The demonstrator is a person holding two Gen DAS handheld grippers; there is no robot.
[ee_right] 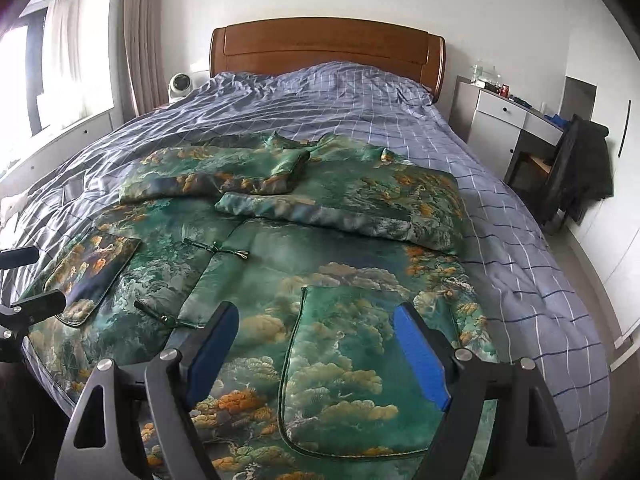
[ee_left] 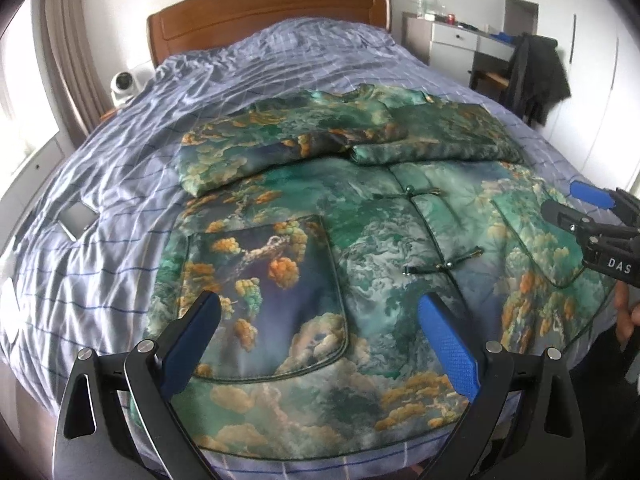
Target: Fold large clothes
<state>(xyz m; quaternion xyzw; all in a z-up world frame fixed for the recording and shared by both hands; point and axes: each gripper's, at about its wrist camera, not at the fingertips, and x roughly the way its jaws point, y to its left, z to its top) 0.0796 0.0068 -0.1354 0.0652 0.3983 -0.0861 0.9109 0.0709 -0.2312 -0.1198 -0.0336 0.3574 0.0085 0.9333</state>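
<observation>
A green silk jacket (ee_left: pixel 372 216) with a cloud and tree print lies front up on the bed, hem toward me. Both sleeves (ee_left: pixel 256 152) are folded across its chest. It also fills the near bed in the right wrist view (ee_right: pixel 312 264). My left gripper (ee_left: pixel 320 312) is open and empty, hovering over the jacket's left pocket (ee_left: pixel 264 296) near the hem. My right gripper (ee_right: pixel 316 320) is open and empty over the right pocket (ee_right: pixel 352 368). The right gripper also shows at the right edge of the left wrist view (ee_left: pixel 576 204).
The bed has a blue checked cover (ee_left: pixel 120 208) and a wooden headboard (ee_left: pixel 264 12). A phone (ee_left: pixel 76 220) lies on the cover at the left. A white fan (ee_left: pixel 124 86) stands left of the bed. A white desk (ee_right: pixel 504 120) and a chair with dark clothes (ee_right: pixel 580 168) stand at the right.
</observation>
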